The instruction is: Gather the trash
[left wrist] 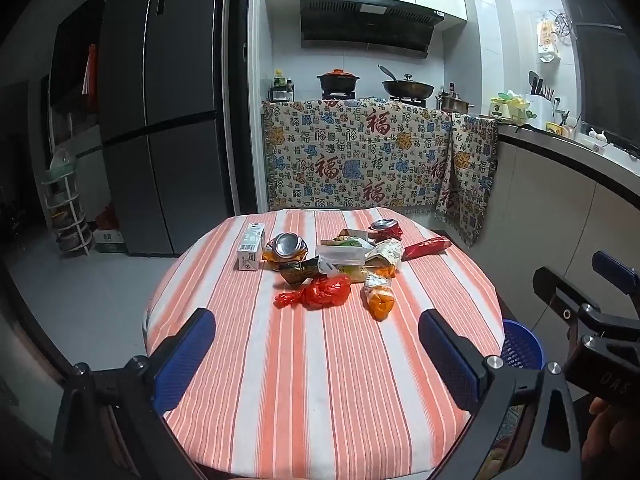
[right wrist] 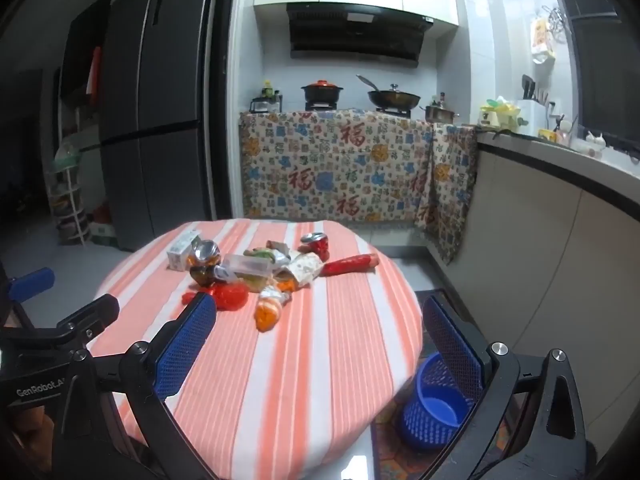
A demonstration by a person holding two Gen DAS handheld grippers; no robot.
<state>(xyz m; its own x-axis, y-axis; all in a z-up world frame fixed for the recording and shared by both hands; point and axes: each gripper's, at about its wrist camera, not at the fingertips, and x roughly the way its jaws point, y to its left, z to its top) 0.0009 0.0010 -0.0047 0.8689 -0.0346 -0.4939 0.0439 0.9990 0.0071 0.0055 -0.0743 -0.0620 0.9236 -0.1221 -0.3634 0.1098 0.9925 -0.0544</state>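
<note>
A pile of trash lies on the far half of the round striped table (left wrist: 320, 380): a white carton (left wrist: 251, 246), a crushed can (left wrist: 286, 246), a red can (left wrist: 386, 228), a red wrapper (left wrist: 320, 292), an orange packet (left wrist: 379, 298) and a red tube (left wrist: 426, 247). My left gripper (left wrist: 316, 340) is open and empty above the table's near half. My right gripper (right wrist: 320, 336) is open and empty, near the table's right front. The pile also shows in the right wrist view (right wrist: 256, 268). A blue mesh bin (right wrist: 434, 404) stands on the floor right of the table.
A grey fridge (left wrist: 160, 112) stands at the left. A counter draped with a patterned cloth (left wrist: 372, 156) holds pots behind the table. A long counter (right wrist: 560, 208) runs along the right. A white rack (left wrist: 66, 208) stands at far left.
</note>
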